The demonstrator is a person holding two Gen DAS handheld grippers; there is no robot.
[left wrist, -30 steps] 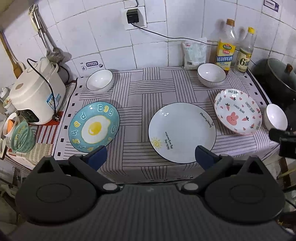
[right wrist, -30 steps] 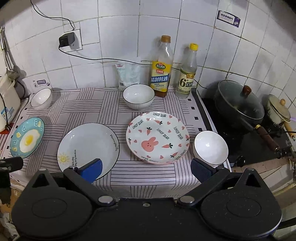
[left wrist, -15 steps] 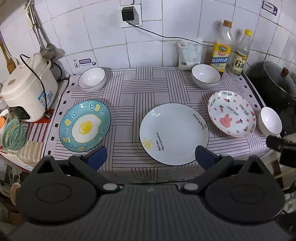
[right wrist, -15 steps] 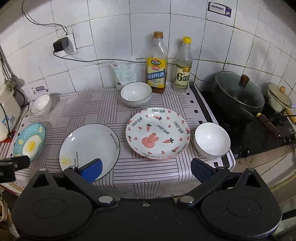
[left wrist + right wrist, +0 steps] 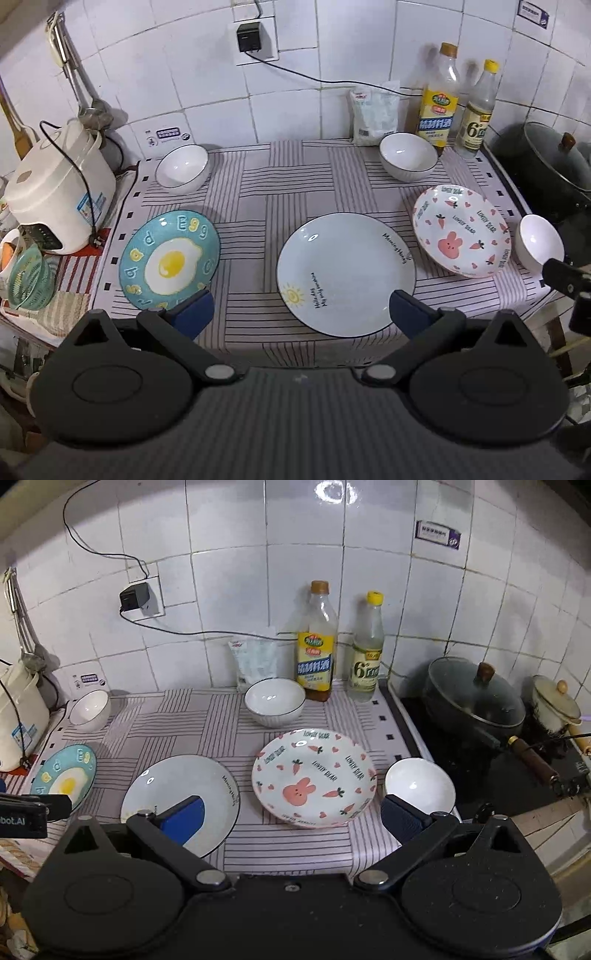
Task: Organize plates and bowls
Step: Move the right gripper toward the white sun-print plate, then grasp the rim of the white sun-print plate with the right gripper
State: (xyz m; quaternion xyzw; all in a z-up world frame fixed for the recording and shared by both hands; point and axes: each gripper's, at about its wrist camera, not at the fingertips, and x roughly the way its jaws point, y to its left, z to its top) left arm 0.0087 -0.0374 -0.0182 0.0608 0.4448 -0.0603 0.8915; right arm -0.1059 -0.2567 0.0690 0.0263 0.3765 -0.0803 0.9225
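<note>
On the striped cloth lie three plates in a row: a blue egg plate (image 5: 170, 260) (image 5: 66, 775) at left, a white sun plate (image 5: 345, 273) (image 5: 184, 797) in the middle, a pink rabbit plate (image 5: 461, 230) (image 5: 314, 777) at right. Three white bowls stand around them: back left (image 5: 181, 168) (image 5: 90, 709), back centre (image 5: 408, 157) (image 5: 275, 701), front right (image 5: 539, 242) (image 5: 419, 786). My left gripper (image 5: 299, 314) hovers open before the table's front edge, nothing between its fingers. My right gripper (image 5: 291, 816) is open too, in front of the rabbit plate.
A white rice cooker (image 5: 55, 192) stands at the far left. Two bottles (image 5: 317, 642) and a bag (image 5: 255, 657) line the tiled wall. A dark lidded pan (image 5: 474, 698) and a small pot (image 5: 554, 705) sit on the stove at right.
Both grippers have drawn back and tilted up a little, so the plates sit lower in view and more wall shows. Nothing on the table has moved.
</note>
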